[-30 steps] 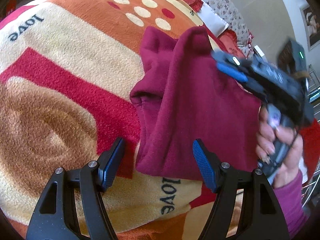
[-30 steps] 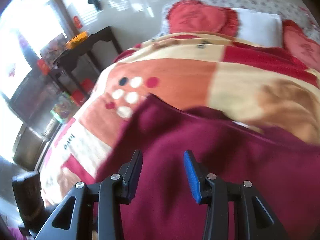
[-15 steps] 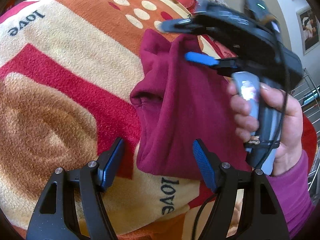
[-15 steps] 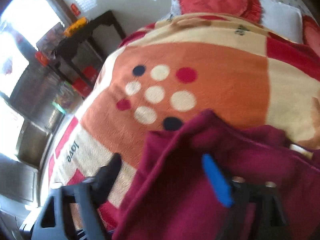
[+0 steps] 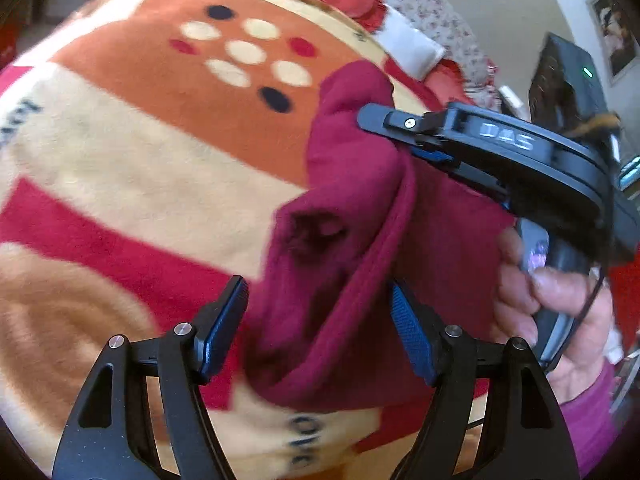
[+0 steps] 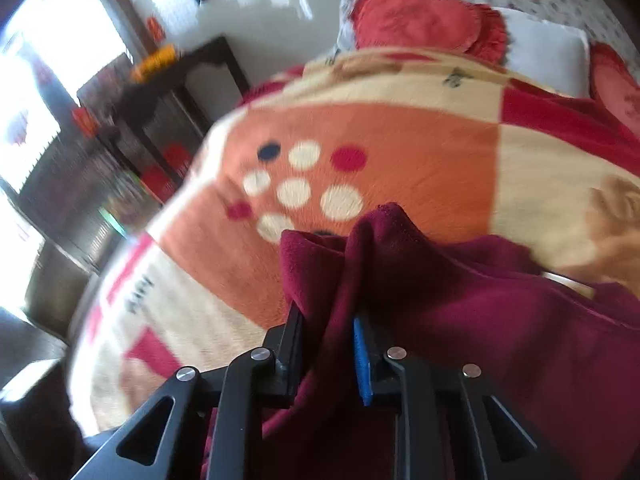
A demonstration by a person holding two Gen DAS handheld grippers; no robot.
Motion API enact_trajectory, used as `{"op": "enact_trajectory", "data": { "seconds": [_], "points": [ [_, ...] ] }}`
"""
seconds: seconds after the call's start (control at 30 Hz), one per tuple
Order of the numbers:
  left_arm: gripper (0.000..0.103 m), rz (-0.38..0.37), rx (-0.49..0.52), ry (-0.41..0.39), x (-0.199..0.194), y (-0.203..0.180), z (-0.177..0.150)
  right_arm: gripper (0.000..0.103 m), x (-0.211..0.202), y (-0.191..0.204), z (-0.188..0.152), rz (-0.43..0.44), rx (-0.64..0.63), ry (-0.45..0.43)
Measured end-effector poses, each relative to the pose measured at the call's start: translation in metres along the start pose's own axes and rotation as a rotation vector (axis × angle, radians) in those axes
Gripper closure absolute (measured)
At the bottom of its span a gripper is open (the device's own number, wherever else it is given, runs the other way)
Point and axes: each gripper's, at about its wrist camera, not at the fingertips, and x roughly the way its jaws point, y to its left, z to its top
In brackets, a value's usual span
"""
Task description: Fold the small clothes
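Maroon fleece garment (image 5: 352, 248) lies bunched on a patterned blanket (image 5: 160, 152) spread over a bed; blanket in orange, cream and red blocks, with a cluster of cream, red and dark dots just beyond the garment's far edge.

Right gripper (image 6: 328, 344) has just been closing; its jaws are now nearly together, pinching a raised fold of the garment between the black finger and the blue pad (image 6: 362, 360); fabric stands up in a peak above the jaws and drapes away to the right. In the left wrist view the same gripper (image 5: 404, 136) comes in from the right, clamped on the garment's upper edge, a hand (image 5: 552, 304) in a magenta sleeve around its handle.

Left gripper (image 5: 320, 328) wide open, nothing held; near lobe of the garment sits between its two fingers; whether the pads touch the cloth, cannot tell.

Red cushions (image 6: 420, 20) and a white pillow (image 6: 548, 56) at the bed's far end; dark wooden shelves (image 6: 160, 120) off to the left, blurred.
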Motion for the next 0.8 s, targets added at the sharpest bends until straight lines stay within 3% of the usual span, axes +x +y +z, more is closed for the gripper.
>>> {"op": "enact_trajectory", "data": {
  "seconds": [0.03,0.07,0.2,0.27,0.33,0.37,0.4,0.5,0.67,0.77,0.8],
  "points": [
    [0.033,-0.002,-0.021,0.014,0.003,-0.003,-0.001,0.083,-0.008,-0.004,0.0,0.021,0.013,-0.008],
    [0.042,-0.016,-0.013,0.008,0.003,-0.009,-0.002,0.083,-0.014,-0.007,-0.001,0.032,0.018,-0.013],
    [0.064,-0.031,0.066,-0.018,-0.006,-0.029,-0.006,0.083,-0.028,-0.02,-0.013,0.053,0.065,-0.009],
    [0.067,-0.028,0.103,-0.027,-0.01,-0.037,-0.009,0.081,-0.036,-0.032,-0.016,0.077,0.123,-0.007],
    [0.067,-0.029,0.12,-0.034,-0.014,-0.041,-0.012,0.052,-0.036,-0.04,-0.014,0.083,0.179,-0.001],
    [0.067,-0.027,0.124,-0.038,-0.015,-0.042,-0.013,0.03,-0.036,-0.041,-0.011,0.07,0.199,-0.004],
    [0.067,-0.026,0.127,-0.04,-0.015,-0.043,-0.013,0.025,-0.036,-0.04,-0.009,0.07,0.212,-0.016],
    [0.067,-0.023,0.121,-0.034,-0.013,-0.049,-0.015,0.023,-0.03,-0.029,0.0,0.088,0.174,-0.004],
    [0.067,0.006,0.129,-0.033,-0.006,-0.055,-0.01,0.023,0.004,-0.005,0.003,0.011,0.055,0.113],
    [0.067,0.016,0.126,-0.028,-0.002,-0.06,-0.008,0.023,0.016,0.002,0.002,-0.03,0.001,0.131],
    [0.067,0.017,0.125,-0.028,-0.001,-0.06,-0.008,0.028,0.017,0.002,0.002,-0.042,-0.011,0.126]
  ]
}}
